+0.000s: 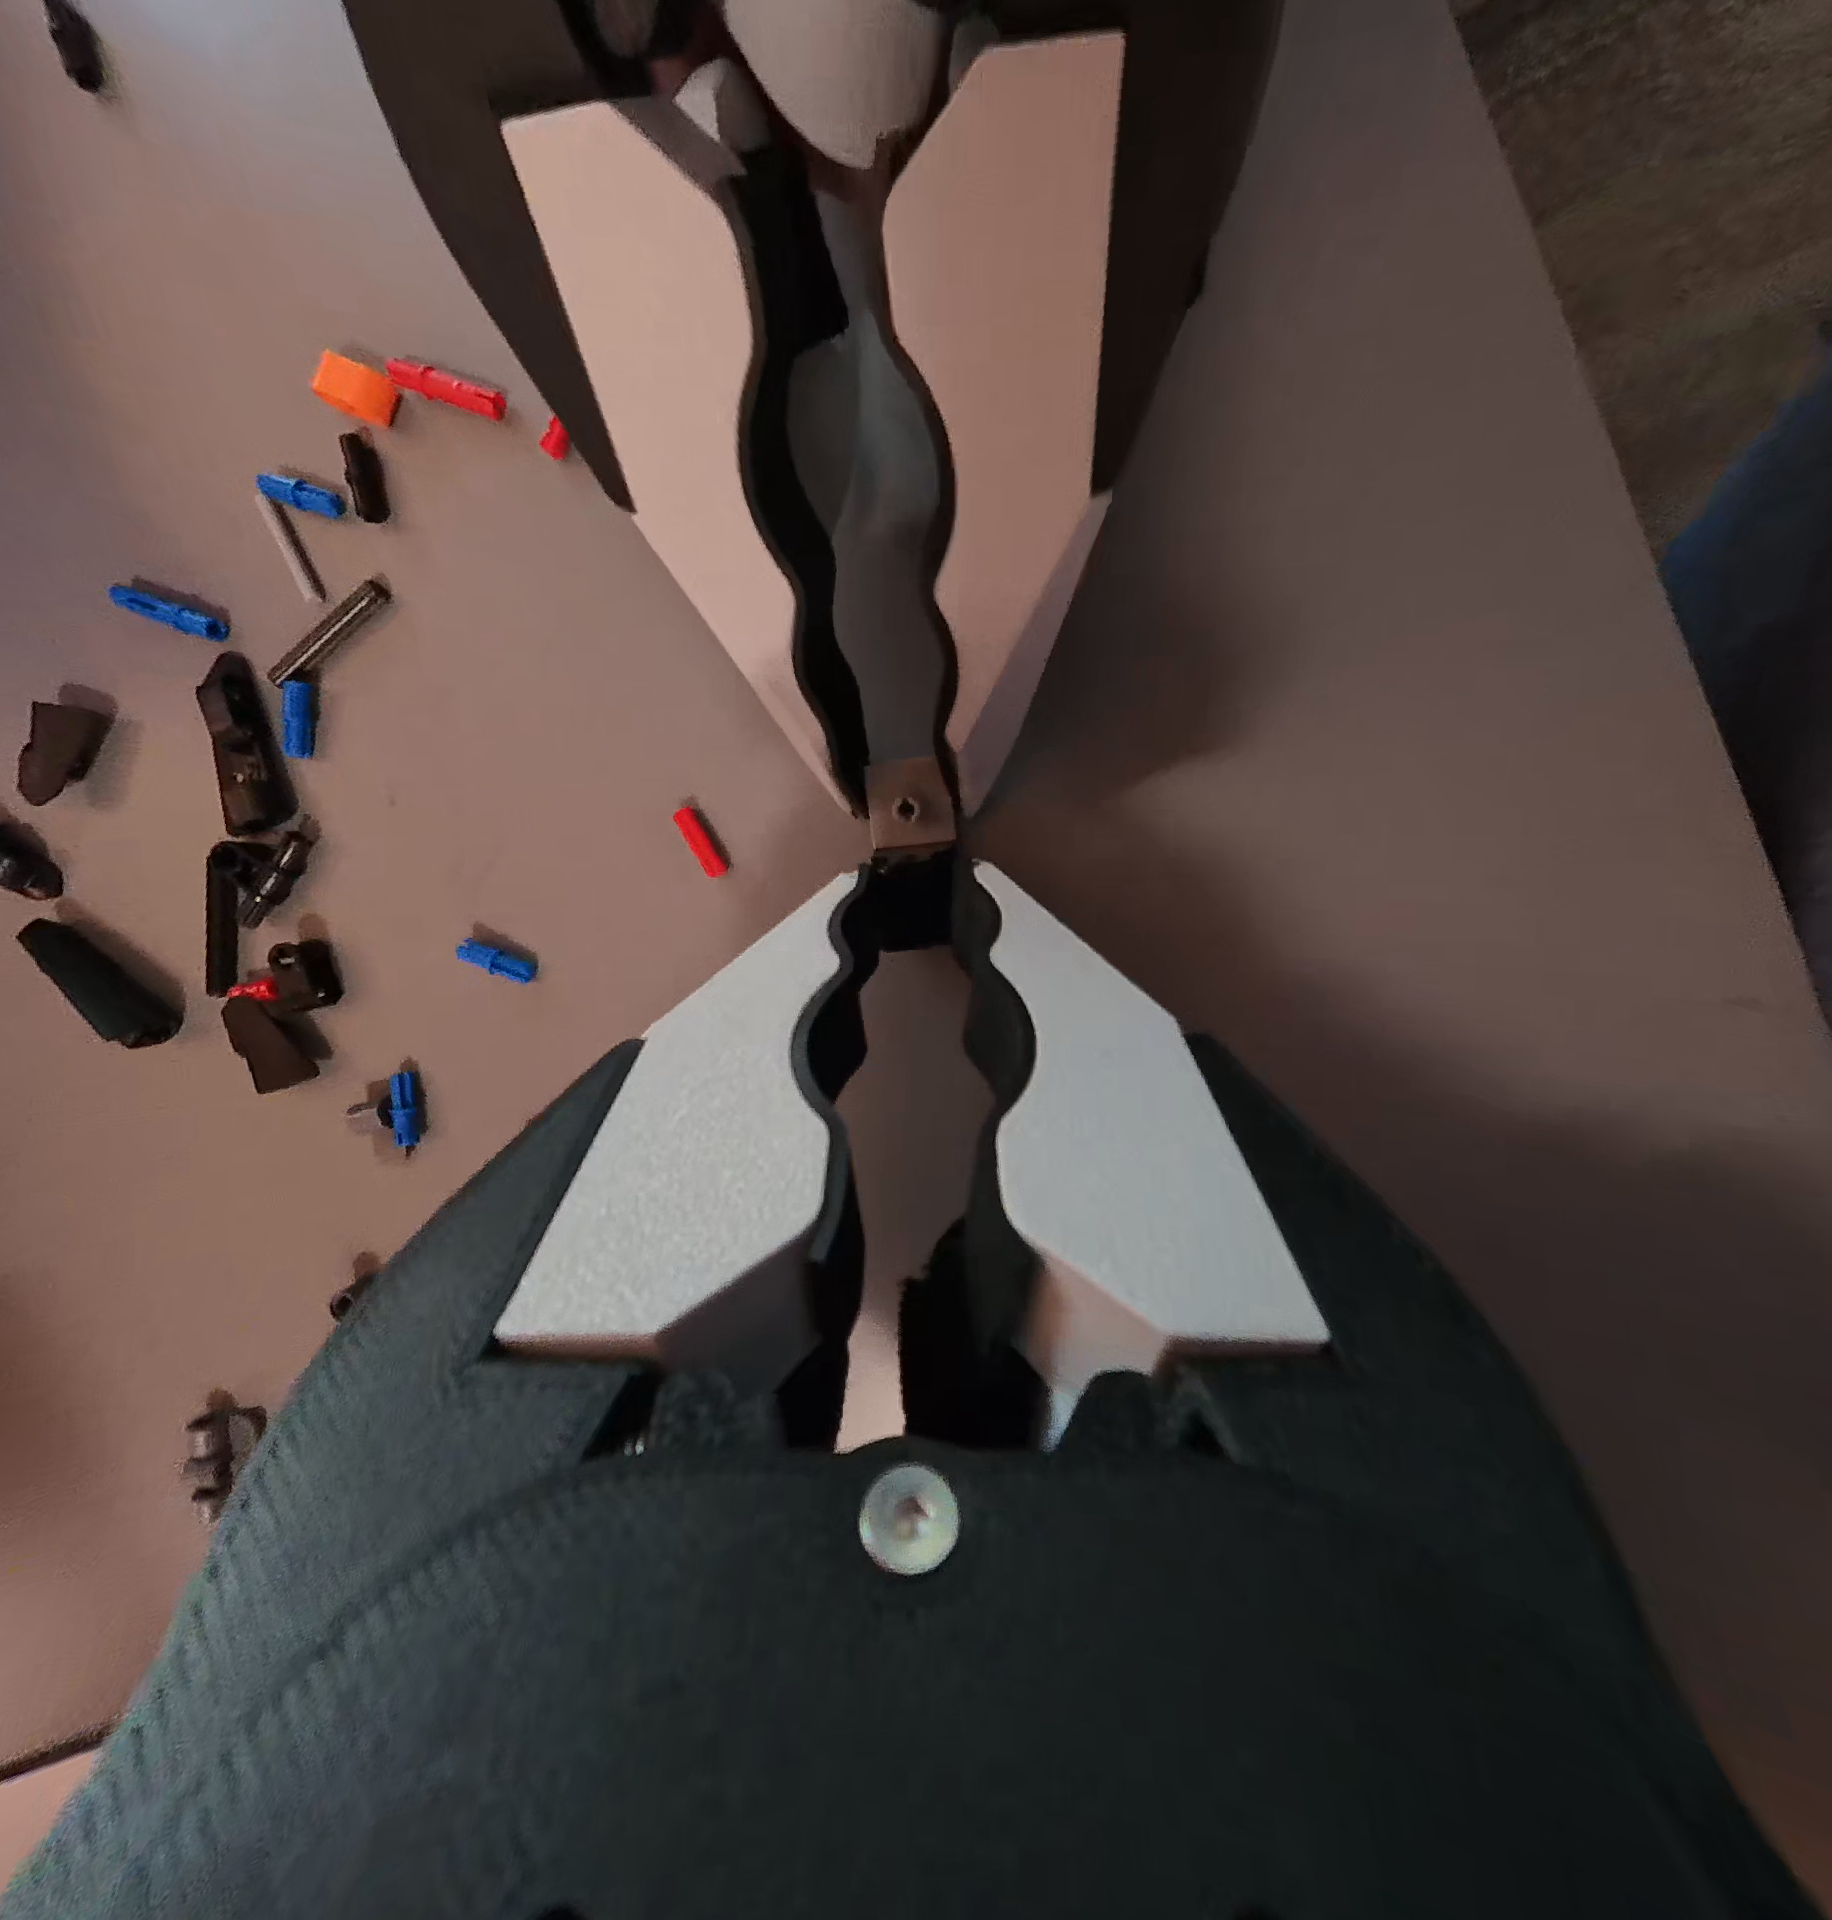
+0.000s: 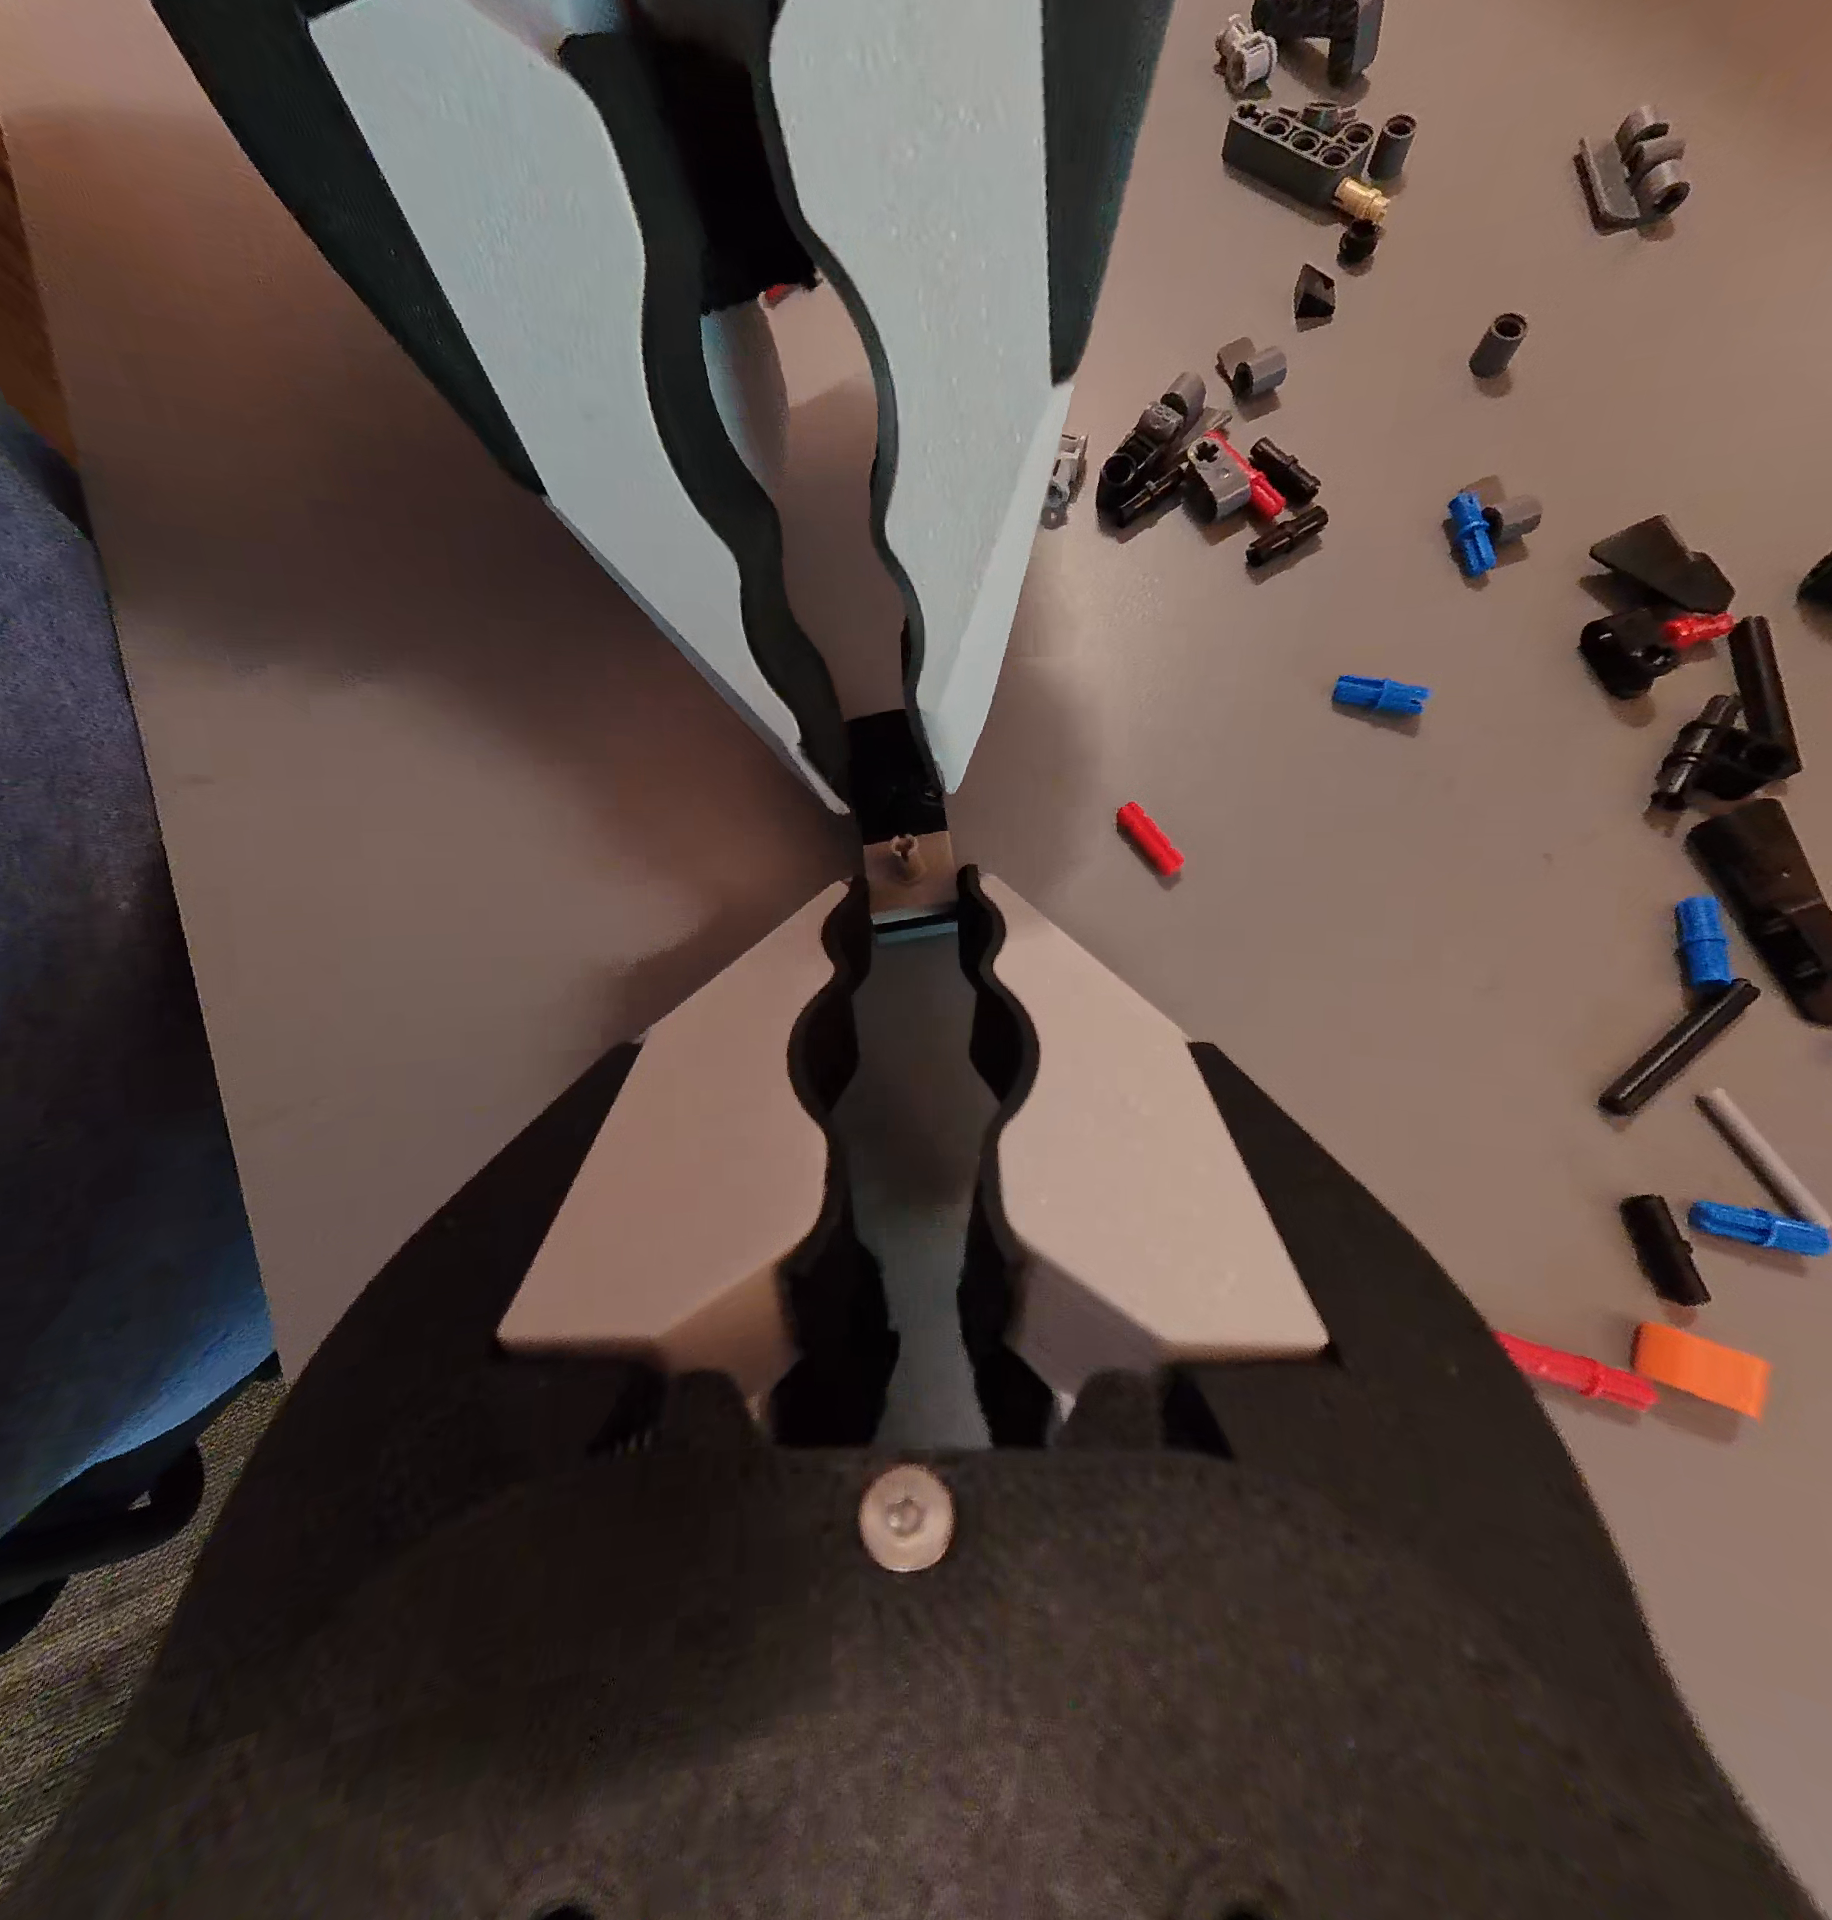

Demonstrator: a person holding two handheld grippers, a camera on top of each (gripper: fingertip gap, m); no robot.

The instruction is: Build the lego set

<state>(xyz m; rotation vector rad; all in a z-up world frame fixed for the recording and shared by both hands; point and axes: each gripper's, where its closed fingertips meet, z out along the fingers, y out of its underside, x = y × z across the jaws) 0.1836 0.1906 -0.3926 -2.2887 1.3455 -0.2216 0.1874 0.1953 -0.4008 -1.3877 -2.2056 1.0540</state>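
Note:
My left gripper (image 1: 907,891) is shut on a small black lego piece (image 1: 907,923). My right gripper (image 2: 907,896) is shut on a small grey lego piece (image 2: 904,868) with a short stub on its face. The two grippers meet tip to tip above the table, and the black and grey pieces touch end to end. In the left wrist view the right gripper (image 1: 910,795) comes in from the top, and its grey piece (image 1: 912,819) shows a round hole. In the right wrist view the left gripper (image 2: 891,795) comes in from the top with the black piece (image 2: 886,767).
Loose lego parts lie on the table (image 1: 1307,935): a red pin (image 1: 700,840) nearest the tips, blue pins (image 1: 496,958), an orange piece (image 1: 354,387), black panels (image 1: 101,982) and grey connectors (image 2: 1634,171). The table edge and a blue seat (image 2: 60,935) lie to one side. Left and right tips are no more than a few centimetres apart.

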